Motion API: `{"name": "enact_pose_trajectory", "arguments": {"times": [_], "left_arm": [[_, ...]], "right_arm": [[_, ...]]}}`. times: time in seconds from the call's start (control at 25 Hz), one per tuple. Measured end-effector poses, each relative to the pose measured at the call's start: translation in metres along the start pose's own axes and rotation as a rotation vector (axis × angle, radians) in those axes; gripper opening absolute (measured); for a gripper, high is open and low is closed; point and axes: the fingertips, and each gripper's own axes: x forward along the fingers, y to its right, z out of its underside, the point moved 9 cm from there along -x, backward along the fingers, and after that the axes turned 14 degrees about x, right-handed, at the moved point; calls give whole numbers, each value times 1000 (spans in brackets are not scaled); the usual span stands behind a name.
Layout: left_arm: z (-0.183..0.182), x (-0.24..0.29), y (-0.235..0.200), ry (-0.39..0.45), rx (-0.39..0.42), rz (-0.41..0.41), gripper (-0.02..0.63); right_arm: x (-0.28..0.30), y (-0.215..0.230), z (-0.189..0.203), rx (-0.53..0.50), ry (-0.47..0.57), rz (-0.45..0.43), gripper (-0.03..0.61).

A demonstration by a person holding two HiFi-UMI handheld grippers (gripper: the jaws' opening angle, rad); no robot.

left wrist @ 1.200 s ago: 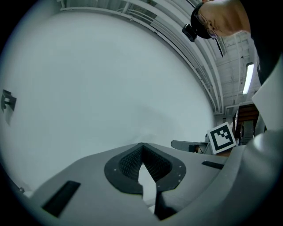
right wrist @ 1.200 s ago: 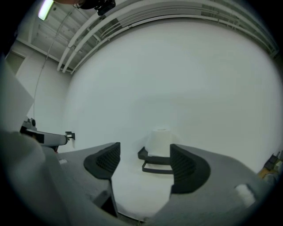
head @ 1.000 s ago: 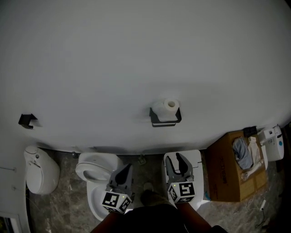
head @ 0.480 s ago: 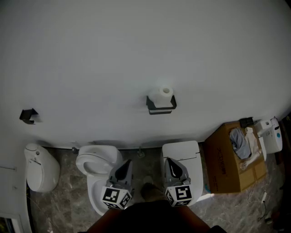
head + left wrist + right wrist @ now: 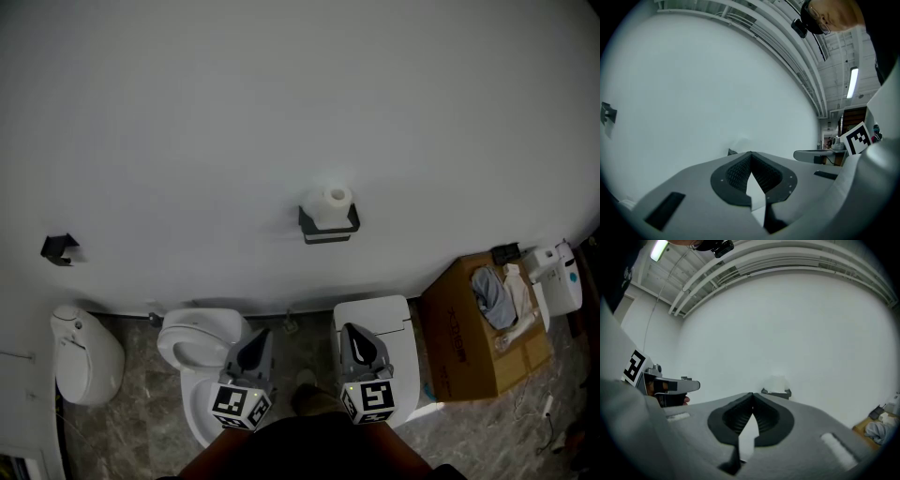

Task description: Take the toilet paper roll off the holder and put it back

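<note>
Toilet paper roll (image 5: 332, 201), on black wall holder (image 5: 328, 230), 12 o'clock from left gripper (image 5: 260, 336) and right gripper (image 5: 353, 332), both closed tip-to-tip, empty.

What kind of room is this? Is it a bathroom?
Probably a bathroom, or a practice room built like one. A toilet paper roll sits on a black holder on the white wall. Below it stand a round toilet and a boxy toilet.

I get dim, flat light on the white wall (image 5: 281, 112); a ceiling strip lamp (image 5: 853, 82) glows far right; both gripper views bow heavily, corners black; the floor (image 5: 141, 422) sits in shadow.
</note>
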Motion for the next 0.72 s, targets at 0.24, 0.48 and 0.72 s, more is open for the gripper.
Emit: {"name": "enact_pose_trajectory", "arguments": {"times": [0.24, 0.48, 0.72], "left_arm": [[0, 9, -8, 0, 8, -3, 12], [2, 15, -15, -8, 10, -11, 12], [8, 22, -17, -23, 15, -1, 12]], "right_arm": [[12, 3, -2, 5, 3, 4, -3], [21, 5, -2, 2, -6, 6, -3], [27, 7, -1, 2, -7, 14, -3]]}}
